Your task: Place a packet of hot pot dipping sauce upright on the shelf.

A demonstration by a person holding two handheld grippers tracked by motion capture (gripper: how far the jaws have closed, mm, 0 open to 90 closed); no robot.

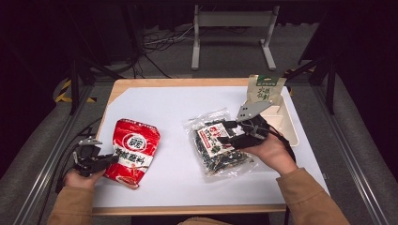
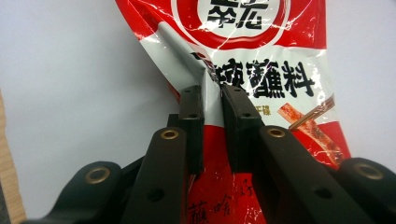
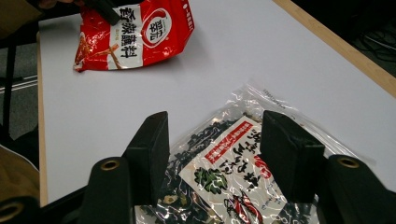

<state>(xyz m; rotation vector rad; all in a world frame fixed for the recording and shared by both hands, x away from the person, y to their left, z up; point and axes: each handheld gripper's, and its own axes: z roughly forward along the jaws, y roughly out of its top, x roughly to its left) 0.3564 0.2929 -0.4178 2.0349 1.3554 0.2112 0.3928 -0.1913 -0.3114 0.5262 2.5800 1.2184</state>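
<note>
a: left gripper (image 2: 211,100), lower left of the high view, pinched on a raised fold at the near edge of the red seasoning packet (image 1: 133,152). jaws nearly together in the left gripper view, just a crease of film between the pads.

b: and the right gripper (image 3: 215,140)?

a: centre right of the high view, poised over the clear bag of dried seaweed (image 1: 219,147). jaws wide apart in the right gripper view, straddling the bag's label, pads not pressing on anything. nothing held.

b: so which step?

a: looks like pick-up on both sides: red packet already gripped, flat on the white table sheet (image 1: 173,105) otherwise; seaweed bag lined up but not yet taken.

b: destination?

a: probably the cream bin (image 1: 287,123) at the right edge of the table, with a green-and-white pouch (image 1: 264,89) standing in its far end. a guess only.

b: next move, then?

a: for the right: down onto the bag and shut on a pinchable fold of film, not the flat middle. slippery, crinkly plastic, loose contents, so a shallow bite likely to slide off.

b: and the left?

a: a lift, straight up, gently. grip only on a thin crease near the edge, so risk of the packet swinging or slipping free. then across toward the right side of the frame, clear of the other hand.
</note>
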